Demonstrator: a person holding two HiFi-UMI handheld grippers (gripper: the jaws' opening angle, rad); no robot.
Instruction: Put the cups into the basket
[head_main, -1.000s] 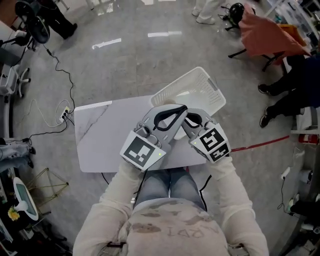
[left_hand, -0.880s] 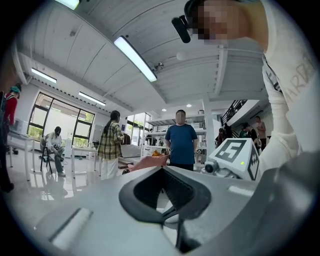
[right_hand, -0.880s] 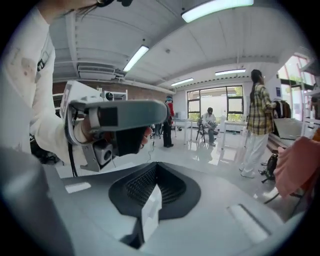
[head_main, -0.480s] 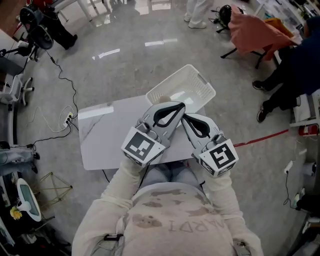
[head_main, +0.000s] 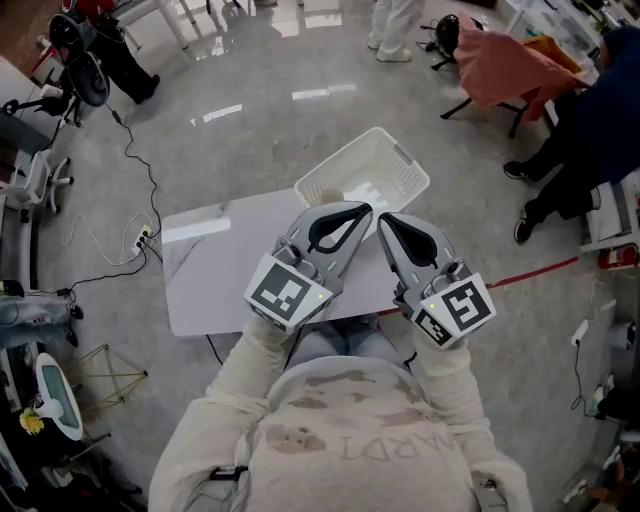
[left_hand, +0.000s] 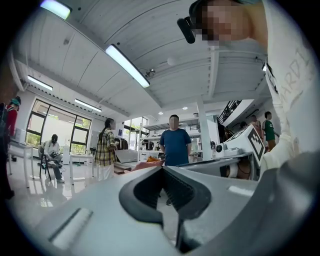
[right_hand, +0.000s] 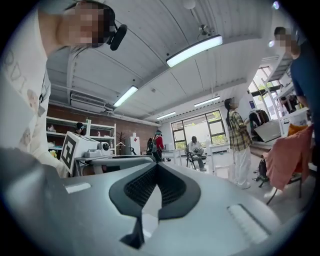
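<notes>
A white slotted basket (head_main: 398, 160) stands on the far right corner of the white table (head_main: 215, 270). No cup shows in any view; a pale patch lies inside the basket and I cannot tell what it is. My left gripper (head_main: 366, 209) is shut and holds nothing, raised above the table's near edge with its tip toward the basket. My right gripper (head_main: 383, 219) is beside it, also shut on nothing. In their own views the left gripper (left_hand: 162, 167) and the right gripper (right_hand: 156, 164) point up at the ceiling and the room, jaws pressed together.
Cables and a power strip (head_main: 135, 238) lie on the floor to the left. A chair draped in orange cloth (head_main: 510, 70) and a seated person (head_main: 590, 120) are at the right. A red line (head_main: 530, 274) marks the floor. Several people stand farther off in the room (left_hand: 175, 142).
The right gripper has drawn back toward me and to the right, away from the left one. Both stayed shut, and the left gripper hardly moved.
</notes>
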